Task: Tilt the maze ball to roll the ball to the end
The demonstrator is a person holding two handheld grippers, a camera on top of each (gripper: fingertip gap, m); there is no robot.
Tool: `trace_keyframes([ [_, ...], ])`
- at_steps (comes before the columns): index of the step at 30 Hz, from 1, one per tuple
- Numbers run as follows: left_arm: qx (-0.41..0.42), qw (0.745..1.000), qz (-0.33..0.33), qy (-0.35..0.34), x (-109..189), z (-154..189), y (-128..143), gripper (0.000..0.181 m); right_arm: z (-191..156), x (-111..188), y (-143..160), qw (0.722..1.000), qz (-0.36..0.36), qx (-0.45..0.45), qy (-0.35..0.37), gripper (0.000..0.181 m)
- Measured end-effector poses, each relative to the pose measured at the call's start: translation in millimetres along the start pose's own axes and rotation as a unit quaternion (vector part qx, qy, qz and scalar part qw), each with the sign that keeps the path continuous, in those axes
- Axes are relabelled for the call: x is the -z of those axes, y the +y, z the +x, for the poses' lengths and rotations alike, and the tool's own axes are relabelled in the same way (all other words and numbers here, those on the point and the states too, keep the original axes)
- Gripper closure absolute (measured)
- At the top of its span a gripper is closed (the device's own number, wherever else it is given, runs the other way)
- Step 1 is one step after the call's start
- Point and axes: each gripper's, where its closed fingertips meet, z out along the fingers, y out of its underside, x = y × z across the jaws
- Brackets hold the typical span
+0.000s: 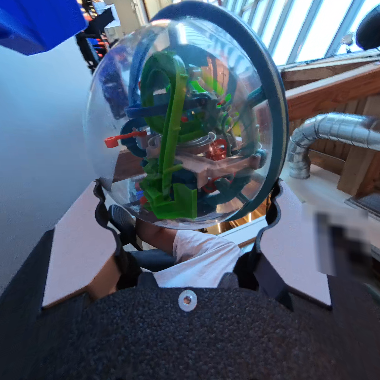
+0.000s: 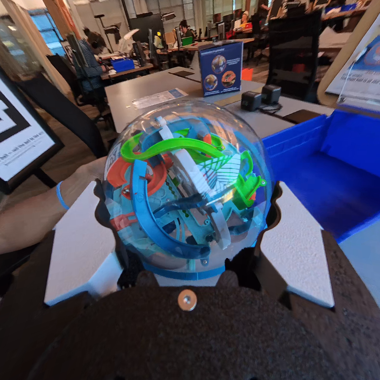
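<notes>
Maze ball (image 1: 185,123) held mid-frame btwn both grippers: left gripper (image 1: 186,189) fingers clamp its lower sides, right gripper (image 2: 186,193) fingers clamp it too. Small steel ball (image 2: 125,191) at left by orange track. Blue bin (image 2: 329,174) at right

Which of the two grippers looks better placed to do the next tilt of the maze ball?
Probably right: the maze ball sits deeper between the right gripper fingers; the left gripper pinches only its lower edge.
</notes>
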Motion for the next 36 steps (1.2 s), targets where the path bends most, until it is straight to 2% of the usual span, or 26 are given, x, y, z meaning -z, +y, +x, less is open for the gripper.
trace_keyframes([
  [1,0.011,1.0,0.011,-0.017,-0.1,-5.3,-0.1,0.028,5.3,-0.9,5.8,1.0,0.004,-0.02,-0.017,0.028],
  [4,0.028,0.996,0.052,-0.062,0.1,-22.5,1.7,0.028,18.5,-5.6,22.2,0.996,0.022,-0.071,-0.059,0.028],
  [7,0.033,0.994,0.061,-0.083,-0.1,-33.4,9.0,0.027,24.2,-9.4,31.0,0.99,0.034,-0.107,-0.087,0.028],
  [14,0.05,0.995,0.059,-0.07,-2.6,-35.2,14.4,0.027,23.4,-8.1,32.5,0.989,0.012,-0.126,-0.076,0.029],
  [18,0.078,0.995,0.047,-0.047,-3.8,-37.9,19.2,0.027,21.9,-6.6,38.3,0.987,-0.039,-0.144,-0.057,0.029],
  [22,0.082,0.994,0.031,-0.07,-3.5,-49.3,25.8,0.024,24.2,-10.2,53.0,0.983,-0.065,-0.161,-0.059,0.029],
  [26,0.078,0.993,0.011,-0.084,-8.4,-52.6,33.9,0.023,31.4,-13.8,52.1,0.979,-0.029,-0.19,-0.076,0.029],
  [31,0.066,0.994,-0.003,-0.092,-9.6,-53.5,37.1,0.029,36.9,-10.9,53.0,0.974,-0.025,-0.211,-0.084,0.029],
  [36,0.007,0.992,-0.061,-0.109,8.9,-45.5,56.5,0.041,27.4,-17.4,53.9,0.977,-0.044,-0.189,-0.088,0.03],
])
